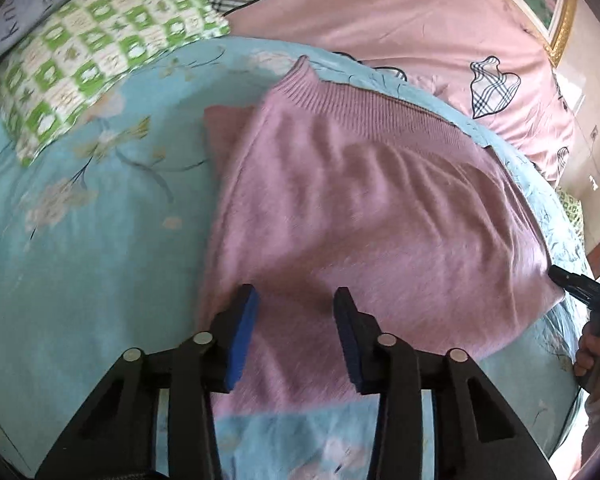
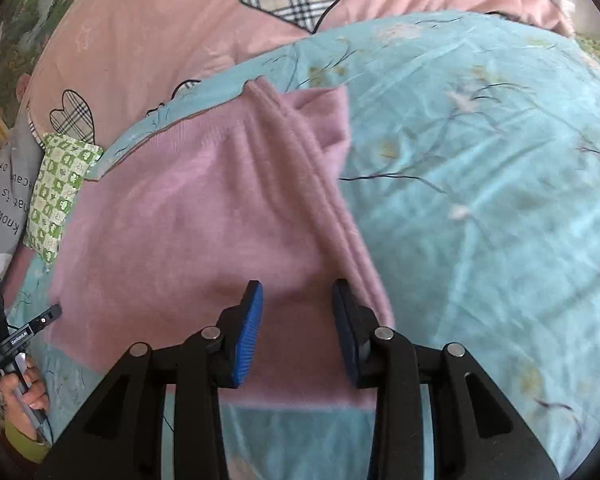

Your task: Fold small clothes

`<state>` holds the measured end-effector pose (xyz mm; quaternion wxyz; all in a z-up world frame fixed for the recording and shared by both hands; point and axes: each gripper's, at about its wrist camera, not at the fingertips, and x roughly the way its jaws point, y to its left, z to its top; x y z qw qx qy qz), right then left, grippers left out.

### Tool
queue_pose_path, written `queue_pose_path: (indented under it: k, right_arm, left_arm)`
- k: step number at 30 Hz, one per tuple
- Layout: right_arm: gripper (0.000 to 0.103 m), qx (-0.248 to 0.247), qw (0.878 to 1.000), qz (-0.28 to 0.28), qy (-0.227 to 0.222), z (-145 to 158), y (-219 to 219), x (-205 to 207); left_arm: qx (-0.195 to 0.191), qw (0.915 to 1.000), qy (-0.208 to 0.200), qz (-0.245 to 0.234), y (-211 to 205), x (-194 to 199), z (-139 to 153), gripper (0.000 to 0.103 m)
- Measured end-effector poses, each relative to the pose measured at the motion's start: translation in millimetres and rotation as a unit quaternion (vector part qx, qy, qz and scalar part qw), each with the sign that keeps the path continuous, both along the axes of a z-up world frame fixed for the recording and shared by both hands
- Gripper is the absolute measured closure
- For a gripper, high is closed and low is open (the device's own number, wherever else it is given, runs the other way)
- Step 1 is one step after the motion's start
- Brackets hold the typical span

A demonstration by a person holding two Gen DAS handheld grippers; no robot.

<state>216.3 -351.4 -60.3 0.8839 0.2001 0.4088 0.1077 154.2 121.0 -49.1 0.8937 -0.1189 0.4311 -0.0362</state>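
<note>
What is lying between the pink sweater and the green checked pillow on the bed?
Only bare blue floral sheet lies between the pink sweater and the green checked pillow; nothing else sits there. The left wrist view shows this stretch best.

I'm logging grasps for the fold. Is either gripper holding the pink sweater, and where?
Neither. The left gripper and right gripper both stand open above the pink sweater, pads apart.
</note>
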Motion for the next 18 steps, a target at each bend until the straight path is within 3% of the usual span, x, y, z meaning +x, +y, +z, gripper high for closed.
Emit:
queue_pose_path:
  k: [4, 7, 11, 18]
  right_arm:
    - [0.064, -0.014, 1.000, -0.004, -0.005, 8, 5, -10]
    - [0.063, -0.004, 1.000, -0.002, -0.017, 14, 9, -22]
    - [0.060, 0.032, 0.999, 0.015, -0.025, 16, 20, -40]
    - [0.057, 0.088, 0.995, 0.050, -0.018, 11, 52, -62]
  left_arm:
    - [0.002, 0.9999, 0.001, 0.016, 4, -12, 6, 0.062]
    - [-0.017, 0.9995, 0.001, 0.027, 7, -26, 10, 0.055]
    - [-0.030, 0.9986, 0.005, 0.043, 0, -49, 14, 0.045]
    - [-0.071, 0.9948, 0.030, 0.067, -8, -62, 6, 0.042]
